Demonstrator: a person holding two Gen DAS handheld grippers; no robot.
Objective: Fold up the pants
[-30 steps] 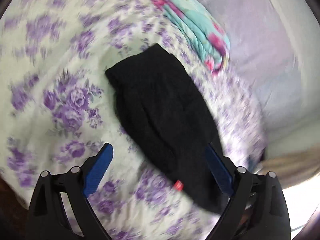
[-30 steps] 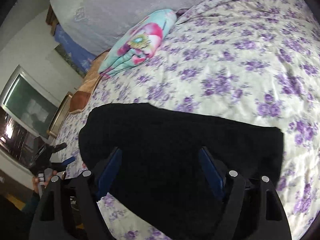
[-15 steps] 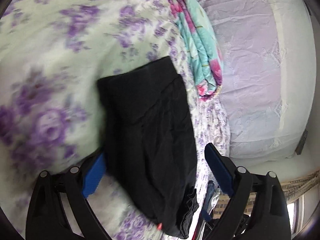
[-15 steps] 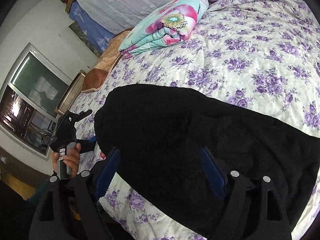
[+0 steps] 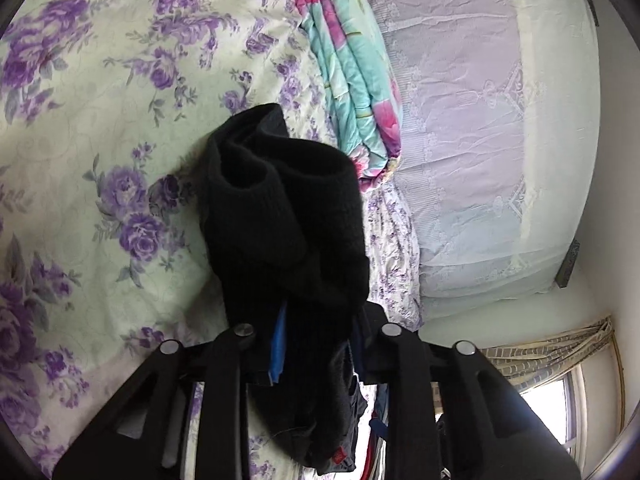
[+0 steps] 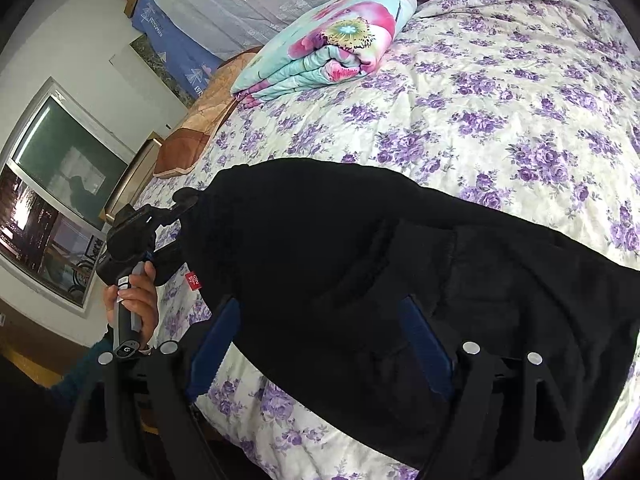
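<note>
Black knit pants point(image 6: 360, 260) lie across the purple-flowered bedspread point(image 6: 500, 92), with a red size tag point(image 6: 193, 280) at their left end. In the left wrist view that end of the pants point(image 5: 288, 216) is bunched up, and my left gripper point(image 5: 316, 344) has its jaws closing on it with the fabric pinched between the pads. From the right wrist view, a hand point(image 6: 136, 304) holds the left gripper point(image 6: 176, 216) at the pants' left edge. My right gripper point(image 6: 320, 344) stands open over the middle of the pants, its blue pads point(image 6: 212, 340) astride the near edge.
A folded turquoise and pink quilt point(image 6: 332, 52) lies at the head of the bed, next to a brown pillow point(image 6: 192, 140). A pale lace curtain point(image 5: 480, 140) hangs beside the bed. A window point(image 6: 52, 216) is on the left wall. The bed's edge point(image 6: 248, 432) runs below my right gripper.
My left gripper's jaws went from wide apart to closed on the pants' end, which is now bunched up. My right gripper shifted along the pants, then kept still, jaws wide.
</note>
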